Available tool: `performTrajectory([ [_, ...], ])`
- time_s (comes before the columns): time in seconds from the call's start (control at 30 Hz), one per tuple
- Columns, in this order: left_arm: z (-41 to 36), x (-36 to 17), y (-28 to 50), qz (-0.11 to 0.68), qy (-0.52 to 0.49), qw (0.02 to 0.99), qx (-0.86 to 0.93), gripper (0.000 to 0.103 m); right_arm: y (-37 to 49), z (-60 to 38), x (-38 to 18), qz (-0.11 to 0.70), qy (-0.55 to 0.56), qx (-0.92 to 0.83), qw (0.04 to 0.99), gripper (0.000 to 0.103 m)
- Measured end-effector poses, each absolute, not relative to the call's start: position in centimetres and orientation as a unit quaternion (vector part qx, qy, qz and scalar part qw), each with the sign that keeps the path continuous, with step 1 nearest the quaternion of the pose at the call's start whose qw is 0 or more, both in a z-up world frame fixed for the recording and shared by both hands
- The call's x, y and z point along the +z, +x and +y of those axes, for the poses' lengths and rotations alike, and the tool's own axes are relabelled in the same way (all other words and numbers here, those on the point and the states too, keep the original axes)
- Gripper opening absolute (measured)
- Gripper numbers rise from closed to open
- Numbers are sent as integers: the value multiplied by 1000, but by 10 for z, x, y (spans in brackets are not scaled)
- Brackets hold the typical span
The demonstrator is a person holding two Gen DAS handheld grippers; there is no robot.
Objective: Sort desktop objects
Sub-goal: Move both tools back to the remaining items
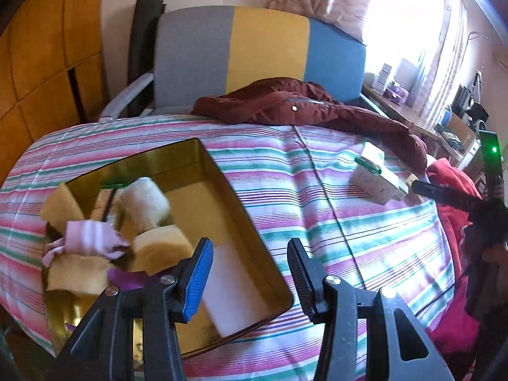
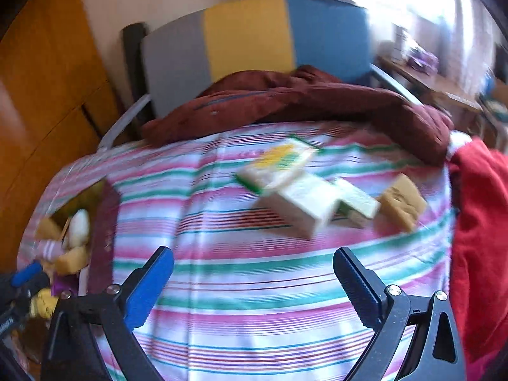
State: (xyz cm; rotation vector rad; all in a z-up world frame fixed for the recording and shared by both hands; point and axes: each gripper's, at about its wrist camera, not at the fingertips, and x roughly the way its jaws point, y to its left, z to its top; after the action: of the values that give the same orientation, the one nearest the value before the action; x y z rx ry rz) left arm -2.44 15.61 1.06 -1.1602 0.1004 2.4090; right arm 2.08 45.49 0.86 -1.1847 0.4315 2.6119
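A gold tin box (image 1: 222, 171) lies on the striped bedcover (image 1: 317, 222) at the left. It holds yellow sponges (image 1: 162, 247), a white roll (image 1: 146, 200), a pink striped cloth (image 1: 92, 238) and a white block (image 1: 235, 289). My left gripper (image 1: 249, 244) hangs open over the tin's right rim, holding nothing. In the right wrist view, white cartons (image 2: 298, 203), a green-and-yellow pack (image 2: 279, 162) and a yellow sponge (image 2: 403, 203) lie ahead. My right gripper (image 2: 252, 252) stands wide open above bare cover, short of them. The tin (image 2: 104, 222) shows at its left.
A maroon jacket (image 1: 301, 104) lies across the bed's far edge, in front of a grey, yellow and blue chair (image 1: 263, 50). Red cloth (image 2: 479, 222) is heaped at the right edge. A wooden wardrobe (image 1: 38, 63) stands left, and a cluttered desk (image 1: 412, 117) far right.
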Motion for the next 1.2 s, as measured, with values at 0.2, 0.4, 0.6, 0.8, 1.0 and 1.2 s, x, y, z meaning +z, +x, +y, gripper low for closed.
performTrajectory([
  [0.2,178,7,-29,44,-432,244,867,49,34,522,3,234,-393,871,179,102],
  [0.4,200,5,-33,55,-439,257,859,49,27,542,-7,242,-398,866,181,102],
  [0.6,237,14,-45,67,-430,284,855,49,18,557,-30,277,-395,859,173,102],
  [0.8,295,13,-61,92,-419,319,845,49,33,575,-36,316,-378,849,191,102],
  [1.0,353,6,-73,125,-413,354,830,61,46,594,-42,385,-363,829,184,103],
  [1.2,395,4,-90,150,-408,382,816,76,44,592,-38,385,-359,833,169,103],
])
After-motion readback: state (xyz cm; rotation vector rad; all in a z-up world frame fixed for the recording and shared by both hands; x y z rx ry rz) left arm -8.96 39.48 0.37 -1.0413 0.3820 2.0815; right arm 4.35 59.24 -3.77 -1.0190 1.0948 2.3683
